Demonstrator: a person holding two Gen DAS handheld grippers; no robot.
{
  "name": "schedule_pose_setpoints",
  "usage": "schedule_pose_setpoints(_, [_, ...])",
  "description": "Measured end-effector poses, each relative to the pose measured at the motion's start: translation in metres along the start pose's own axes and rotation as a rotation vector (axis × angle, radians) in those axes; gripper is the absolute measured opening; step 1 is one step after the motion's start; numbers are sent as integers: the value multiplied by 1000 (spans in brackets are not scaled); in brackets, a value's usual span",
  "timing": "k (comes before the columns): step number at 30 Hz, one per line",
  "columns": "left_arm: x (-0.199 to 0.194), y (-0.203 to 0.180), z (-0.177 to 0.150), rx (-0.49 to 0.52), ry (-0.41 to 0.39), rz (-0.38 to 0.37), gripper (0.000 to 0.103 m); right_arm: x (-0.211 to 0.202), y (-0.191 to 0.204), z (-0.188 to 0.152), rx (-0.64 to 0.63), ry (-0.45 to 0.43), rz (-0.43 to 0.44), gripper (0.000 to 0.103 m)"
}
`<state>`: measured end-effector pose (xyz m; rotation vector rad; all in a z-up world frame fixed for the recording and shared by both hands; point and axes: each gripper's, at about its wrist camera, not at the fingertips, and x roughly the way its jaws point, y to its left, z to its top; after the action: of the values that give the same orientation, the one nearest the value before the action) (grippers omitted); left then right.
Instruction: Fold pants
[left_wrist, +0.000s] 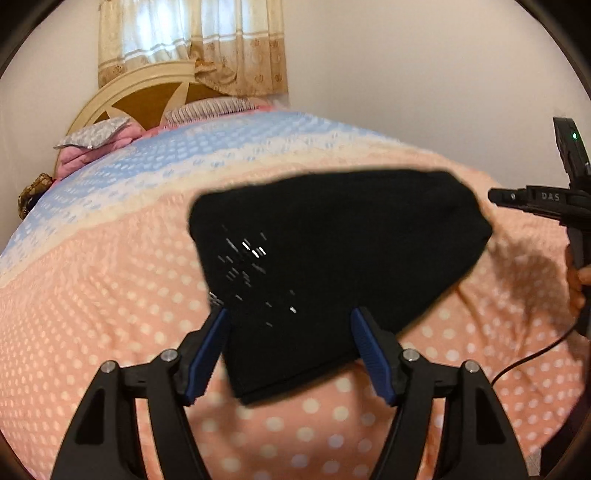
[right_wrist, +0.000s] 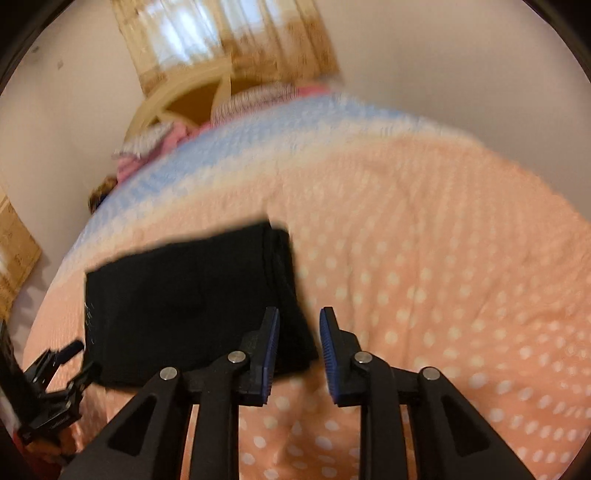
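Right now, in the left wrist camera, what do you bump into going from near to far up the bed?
Folded black pants → peach polka-dot blanket stretch → blue-and-white blanket stripe → grey and pink pillows → cream arched wooden headboard → beige patterned curtain.

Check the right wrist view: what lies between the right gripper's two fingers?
Only polka-dot blanket shows between the right gripper fingers; the folded black pants lie just left of the gap, per the right wrist view.

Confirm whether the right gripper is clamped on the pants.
No: the right gripper stands with a gap between its jaws, nothing pinched, and the folded pants lie flat on the bedspread.
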<state>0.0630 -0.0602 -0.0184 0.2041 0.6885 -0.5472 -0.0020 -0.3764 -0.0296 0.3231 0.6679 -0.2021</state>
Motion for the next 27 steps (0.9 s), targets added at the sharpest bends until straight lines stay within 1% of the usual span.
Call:
schedule_pose_setpoints(1, [-3, 3, 4, -7, -19, 7, 78, -8, 5, 3, -11, -43, -7, 25])
schedule_pose_setpoints(2, [-7, 8, 11, -18, -46, 26, 83, -16, 11, 5, -26, -78, -3, 25])
schedule_pose_setpoints(3, [-11, 15, 20, -28, -76, 50, 87, -22, 20, 8, -49, -106, 23, 25])
schedule_pose_setpoints(4, [-11, 23, 30, -36, -102, 81, 88, -23, 33, 14, -79, -113, 77, 25])
schedule_pose_setpoints(6, [-2, 39, 46, -67, -108, 149, 88, -16, 65, 18, -147, -76, 203, 25])
schedule_pose_setpoints(7, [4, 45, 50, -87, -100, 158, 88, -11, 79, 17, -169, -54, 251, 25])
schedule_pose_setpoints(8, [13, 53, 55, -118, -84, 157, 88, -4, 96, 14, -188, -25, 305, 25])
schedule_pose_setpoints(9, [28, 63, 61, -164, -53, 138, 88, 4, 114, 10, -203, 13, 368, 25])
schedule_pose_setpoints(10, [38, 69, 62, -188, -34, 130, 88, 14, 134, 1, -218, 57, 428, 25])
schedule_pose_setpoints(13, [73, 87, 64, -275, 39, 110, 84, 40, 176, -23, -266, 132, 507, 25])
schedule_pose_setpoints(14, [88, 93, 62, -320, 80, 70, 77, 47, 187, -32, -282, 152, 524, 25])
schedule_pose_setpoints(15, [99, 99, 58, -373, 115, 16, 69, 58, 199, -45, -306, 193, 548, 25])
schedule_pose_setpoints(16, [108, 103, 53, -422, 142, -38, 63, 68, 206, -55, -320, 235, 555, 25])
schedule_pose_setpoints(17, [117, 105, 52, -461, 167, -79, 44, 79, 211, -65, -333, 281, 546, 26])
schedule_pose_setpoints(18, [129, 110, 50, -507, 196, -139, 27, 83, 213, -75, -346, 263, 538, 25])
schedule_pose_setpoints(19, [131, 109, 51, -528, 195, -154, 24, 81, 212, -77, -350, 243, 542, 25])
schedule_pose_setpoints(20, [131, 109, 55, -537, 188, -153, 16, 80, 213, -76, -352, 250, 543, 25])
schedule_pose_setpoints(21, [131, 108, 58, -545, 183, -172, 11, 81, 212, -74, -342, 273, 554, 25])
schedule_pose_setpoints(23, [128, 109, 69, -564, 151, -203, 6, 82, 206, -72, -316, 302, 577, 25])
schedule_pose_setpoints(25, [118, 114, 80, -542, 97, -169, 6, 83, 199, -72, -284, 321, 607, 25])
schedule_pose_setpoints(26, [112, 115, 85, -519, 69, -127, 6, 84, 197, -72, -273, 324, 616, 25])
schedule_pose_setpoints(27, [106, 116, 88, -493, 49, -65, 6, 84, 195, -73, -263, 324, 624, 25])
